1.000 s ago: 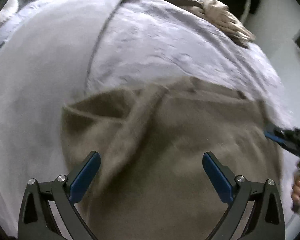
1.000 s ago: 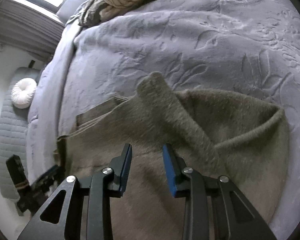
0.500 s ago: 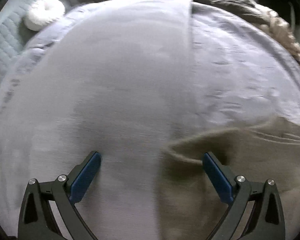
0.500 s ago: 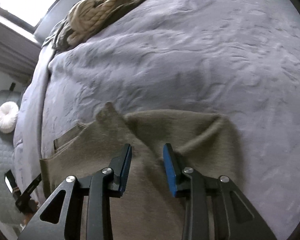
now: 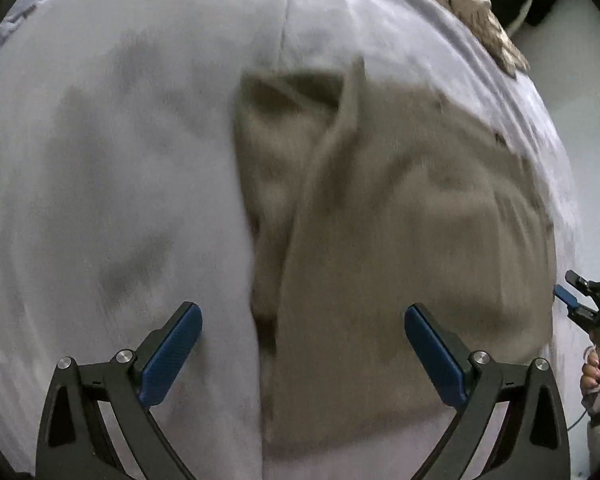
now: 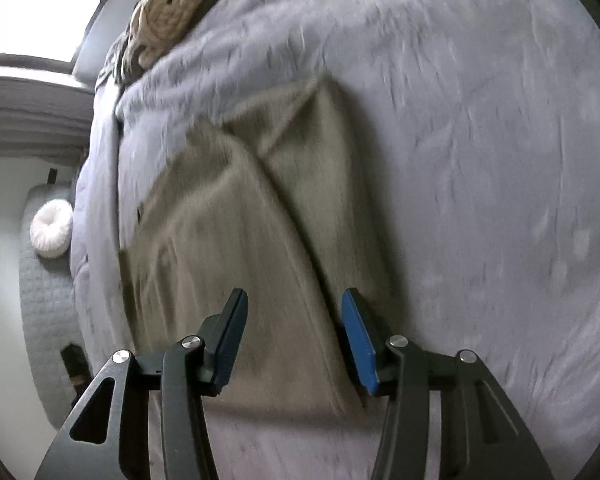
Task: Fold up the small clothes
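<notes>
The olive-brown garment (image 5: 380,220) lies flat on the grey bedspread (image 5: 120,160), part-folded, with a sleeve or side panel laid in a long diagonal ridge across its body. The left claw (image 5: 302,346) hangs above it with its jaws spread wide and nothing between them; the garment's left edge runs just ahead of it, between the two pads. The right claw (image 6: 294,344) stands half open, its jaws having just been opening, and it grips nothing; the garment's near right corner (image 6: 340,392) lies directly below its pads. To do the next fold well, each claw should probably pinch a near corner through all the layers, lift both together and carry them toward the far edge so the ridge stays straight. Both views are smeared, so the number of layers, the far hem and whether the pads brush the cloth are hard to make out; the garment's near edge is hidden behind the left claw.
</notes>
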`<action>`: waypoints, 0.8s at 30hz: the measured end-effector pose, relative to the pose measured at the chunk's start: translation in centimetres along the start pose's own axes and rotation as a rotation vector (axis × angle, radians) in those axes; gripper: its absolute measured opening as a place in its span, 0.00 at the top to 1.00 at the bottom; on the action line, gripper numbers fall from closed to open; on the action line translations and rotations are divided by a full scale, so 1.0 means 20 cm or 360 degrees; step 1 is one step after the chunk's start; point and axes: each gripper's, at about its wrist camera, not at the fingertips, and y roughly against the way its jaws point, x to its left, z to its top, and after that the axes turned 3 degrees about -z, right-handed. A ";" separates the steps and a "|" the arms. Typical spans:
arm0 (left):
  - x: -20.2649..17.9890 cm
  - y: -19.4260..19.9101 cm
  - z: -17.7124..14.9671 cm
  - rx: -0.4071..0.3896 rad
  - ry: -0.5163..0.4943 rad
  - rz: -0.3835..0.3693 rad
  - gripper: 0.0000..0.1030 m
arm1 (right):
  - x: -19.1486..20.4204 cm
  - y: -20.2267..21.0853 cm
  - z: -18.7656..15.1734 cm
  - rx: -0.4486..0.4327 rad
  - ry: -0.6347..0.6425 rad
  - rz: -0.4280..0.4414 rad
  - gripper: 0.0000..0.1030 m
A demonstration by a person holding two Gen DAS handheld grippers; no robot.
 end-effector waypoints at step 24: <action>0.06 -0.08 -0.26 0.0127 -0.0082 -0.0078 0.86 | -0.05 -0.13 -0.16 0.0216 0.0145 -0.0254 0.95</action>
